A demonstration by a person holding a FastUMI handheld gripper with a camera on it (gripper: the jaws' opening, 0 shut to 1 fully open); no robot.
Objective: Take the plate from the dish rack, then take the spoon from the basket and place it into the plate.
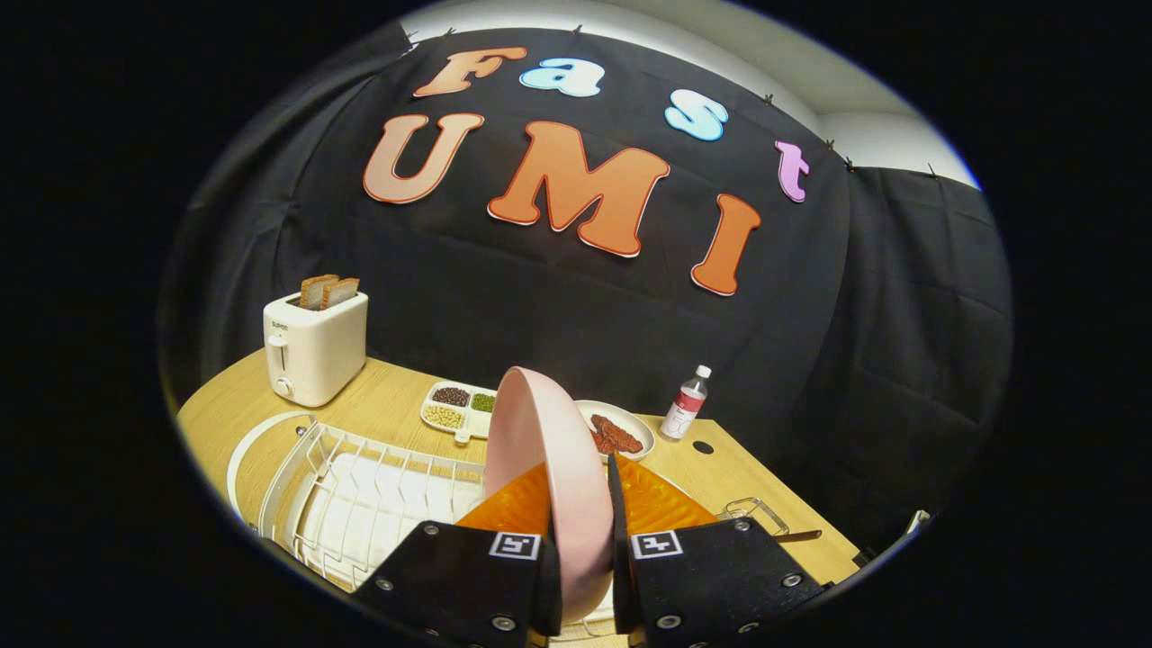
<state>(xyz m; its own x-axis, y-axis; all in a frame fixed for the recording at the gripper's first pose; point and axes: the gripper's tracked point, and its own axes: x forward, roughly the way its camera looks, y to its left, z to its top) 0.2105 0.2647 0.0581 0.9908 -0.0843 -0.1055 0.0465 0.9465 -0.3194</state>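
A pink plate [549, 459] stands on edge between my fingers, held up above the wooden table. My gripper [583, 531] is shut on the plate, one finger pressing on each face near its lower rim. The white wire dish rack [360, 495] lies below and to the left of the fingers, with no dishes seen in its slots. To the right of the fingers sits a wire basket [754, 513], and a spoon handle [799, 535] pokes out of it toward the table edge. The plate hides part of the table behind it.
A white toaster [315, 346] with two slices of bread stands at the far left of the table [396, 405]. Behind the plate are a divided dish of beans [457, 407], a plate of dark red food [621, 432] and a small bottle [687, 403].
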